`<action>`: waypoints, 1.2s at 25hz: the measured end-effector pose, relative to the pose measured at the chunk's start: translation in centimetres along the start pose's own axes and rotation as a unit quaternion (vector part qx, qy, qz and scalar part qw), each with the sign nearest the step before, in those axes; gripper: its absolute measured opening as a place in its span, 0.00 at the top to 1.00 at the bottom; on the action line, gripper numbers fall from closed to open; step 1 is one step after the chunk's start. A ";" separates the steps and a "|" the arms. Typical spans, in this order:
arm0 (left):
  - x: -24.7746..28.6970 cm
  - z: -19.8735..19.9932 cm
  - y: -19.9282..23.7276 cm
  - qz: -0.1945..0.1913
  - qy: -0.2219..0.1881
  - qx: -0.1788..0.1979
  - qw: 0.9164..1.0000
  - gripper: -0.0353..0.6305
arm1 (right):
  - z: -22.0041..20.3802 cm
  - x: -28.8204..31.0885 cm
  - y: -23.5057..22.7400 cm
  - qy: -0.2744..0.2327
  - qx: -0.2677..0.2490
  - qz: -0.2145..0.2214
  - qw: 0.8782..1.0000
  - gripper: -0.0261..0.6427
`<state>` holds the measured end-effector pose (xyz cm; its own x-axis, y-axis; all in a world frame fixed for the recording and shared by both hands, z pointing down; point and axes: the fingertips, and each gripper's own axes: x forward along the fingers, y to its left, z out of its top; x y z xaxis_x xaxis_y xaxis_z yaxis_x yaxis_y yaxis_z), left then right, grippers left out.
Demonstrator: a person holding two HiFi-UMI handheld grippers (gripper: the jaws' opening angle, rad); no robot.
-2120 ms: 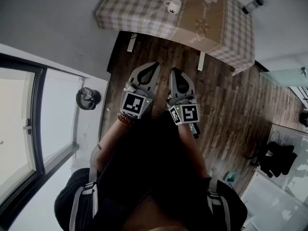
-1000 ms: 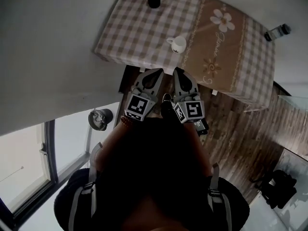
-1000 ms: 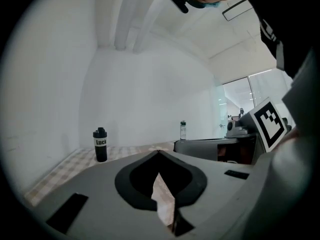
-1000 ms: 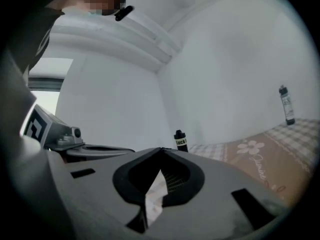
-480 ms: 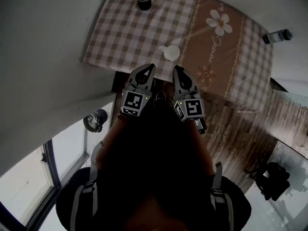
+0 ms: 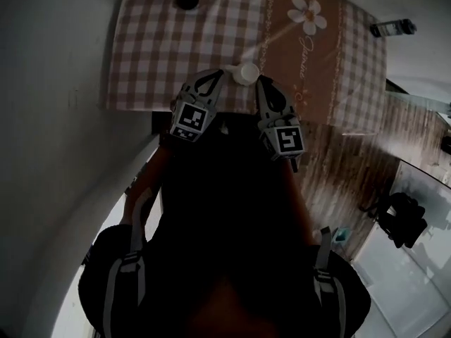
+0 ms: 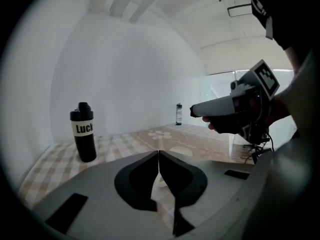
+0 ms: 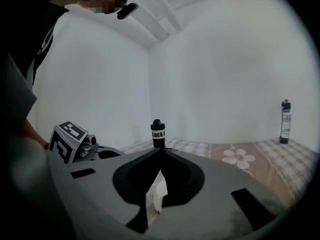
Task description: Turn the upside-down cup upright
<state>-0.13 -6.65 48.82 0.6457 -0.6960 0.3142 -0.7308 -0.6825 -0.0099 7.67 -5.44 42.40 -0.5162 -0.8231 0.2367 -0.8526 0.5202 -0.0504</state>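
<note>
White and small, the cup (image 6: 246,72) stands on the table near the edge closest to you. It is just past the tips of your two grippers and in between them. From above it looks like a round white blob, so you cannot tell which way up it is. Its handle is hard to make out. In both gripper views only a pale, blurry bit of it peeks through the hole under the fingers.

Your left gripper (image 6: 215,73) has its fingers pressed together with nothing between them. Your right gripper (image 6: 262,82) is the same, fingers together and holding nothing. Both tips are just beside the cup. From above you cannot tell if one brushes it.

Each gripper is smooth grey plastic, pointed like a beak, with black pads. Each has a cube of black and white squares on its back.

The tablecloth (image 6: 148,55) is soft-looking cloth with brown and white checks. It has a plain tan strip with a white daisy (image 6: 306,14). Its far end is cut off by the top of the head view.

A tall, round black bottle (image 7: 83,132) with a white band that says "Luck" stands far back on the table. A little clear bottle (image 7: 178,114) stands far off, too small to see well. You cannot tell if it is on the table.

Dark wooden floor planks (image 6: 352,146) show to the right of the table. Your dark clothes fill the lower half of the head view and hide most of your arms.
</note>
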 end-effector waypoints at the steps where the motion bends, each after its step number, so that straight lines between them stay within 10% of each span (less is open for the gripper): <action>1: 0.5 -0.1 -0.2 -0.021 0.007 0.012 1.000 0.92 | -0.1 0.3 -0.1 -0.004 0.000 -0.004 1.000 0.96; 15: 4.3 -4.6 -1.2 -0.079 0.070 0.077 0.991 0.88 | -3.0 2.4 -1.7 -0.009 0.050 -0.015 0.999 0.96; 30: 7.2 -8.1 -1.6 -0.102 0.109 0.069 0.986 0.79 | -4.4 2.0 -3.7 0.013 0.053 -0.054 0.997 0.96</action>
<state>3.89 -8.78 58.84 0.7020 -0.4870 0.5196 -0.5441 -0.8375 -0.0498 10.15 -8.00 47.28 -0.4205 -0.8660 0.2707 -0.9073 0.4012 -0.1259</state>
